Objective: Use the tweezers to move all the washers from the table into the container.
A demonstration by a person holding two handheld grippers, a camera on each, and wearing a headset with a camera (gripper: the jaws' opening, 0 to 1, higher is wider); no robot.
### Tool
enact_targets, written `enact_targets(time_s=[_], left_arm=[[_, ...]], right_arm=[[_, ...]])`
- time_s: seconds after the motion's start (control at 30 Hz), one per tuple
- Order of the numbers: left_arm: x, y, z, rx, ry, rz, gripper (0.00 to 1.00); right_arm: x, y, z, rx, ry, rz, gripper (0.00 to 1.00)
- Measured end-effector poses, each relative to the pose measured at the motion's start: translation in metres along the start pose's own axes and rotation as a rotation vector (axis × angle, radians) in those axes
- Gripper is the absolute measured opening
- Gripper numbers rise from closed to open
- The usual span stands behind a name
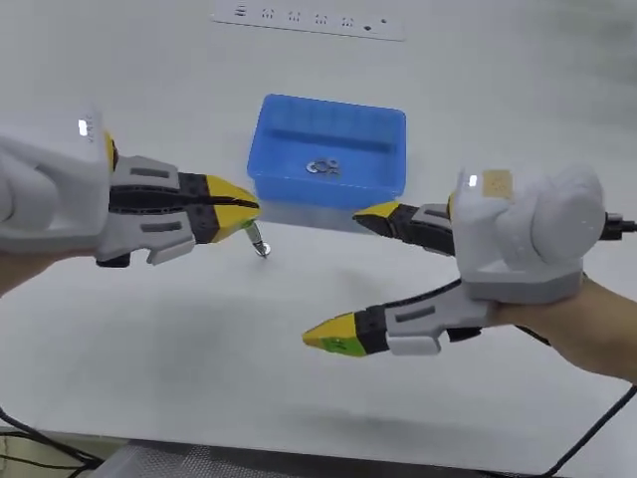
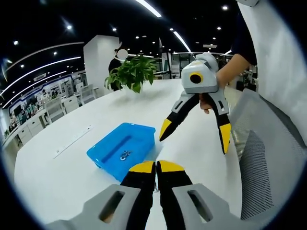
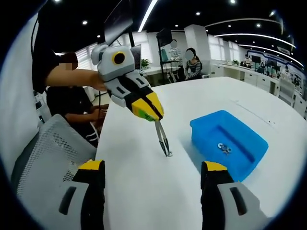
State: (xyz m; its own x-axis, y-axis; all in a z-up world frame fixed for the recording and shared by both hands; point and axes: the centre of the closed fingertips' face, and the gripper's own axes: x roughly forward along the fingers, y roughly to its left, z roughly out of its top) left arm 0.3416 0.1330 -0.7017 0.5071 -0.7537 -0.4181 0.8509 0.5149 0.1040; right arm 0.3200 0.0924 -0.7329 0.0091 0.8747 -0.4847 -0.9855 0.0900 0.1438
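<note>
My left gripper (image 1: 249,214) is shut on metal tweezers (image 1: 257,240) that point down at the white table, just left of the container's near corner. The tweezer tips (image 3: 167,153) rest at the table surface with a small shiny bit between them; I cannot tell if it is a washer. The blue container (image 1: 267,149) stands at mid table with a few washers (image 1: 323,167) inside. My right gripper (image 1: 333,276) hovers open and empty to the right, in front of the container. In the right gripper view the left gripper (image 3: 156,115) and tweezers (image 3: 161,135) sit left of the container (image 3: 249,160).
A white power strip (image 1: 309,20) lies at the table's far edge. A cable (image 1: 40,438) runs below the near edge, beside a mesh chair (image 3: 43,148). People sit at a desk behind (image 3: 184,62); a plant (image 2: 132,72) stands at the table's far end.
</note>
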Motion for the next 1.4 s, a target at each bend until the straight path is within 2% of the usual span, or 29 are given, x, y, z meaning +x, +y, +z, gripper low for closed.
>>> enact_targets(time_s=[0.13,0.3,0.43,0.63,0.77,1.13,1.4], left_arm=[[0.000,-0.003,0.001,0.004,-0.001,-0.011,0.05],[0.003,-0.007,0.003,-0.003,-0.015,-0.026,0.05],[0.004,-0.005,0.004,-0.006,-0.020,-0.023,0.05],[0.004,-0.002,0.004,-0.021,-0.025,-0.026,0.05],[0.004,0.001,0.004,-0.029,-0.029,-0.024,0.05],[0.008,-0.001,0.004,-0.029,-0.025,-0.033,0.05],[0.008,-0.006,0.004,-0.025,-0.022,-0.040,0.05]], right_arm=[[0.011,-0.007,0.005,-0.028,0.010,0.021,0.76],[0.024,-0.009,0.006,-0.070,0.034,0.055,0.64],[0.037,-0.013,0.005,-0.110,0.064,0.084,0.50],[0.057,-0.021,0.012,-0.141,0.067,0.128,0.39],[0.068,-0.023,0.010,-0.168,0.093,0.155,0.36],[0.074,-0.019,0.006,-0.216,0.113,0.204,0.19],[0.078,-0.012,0.002,-0.264,0.149,0.230,0.13]])
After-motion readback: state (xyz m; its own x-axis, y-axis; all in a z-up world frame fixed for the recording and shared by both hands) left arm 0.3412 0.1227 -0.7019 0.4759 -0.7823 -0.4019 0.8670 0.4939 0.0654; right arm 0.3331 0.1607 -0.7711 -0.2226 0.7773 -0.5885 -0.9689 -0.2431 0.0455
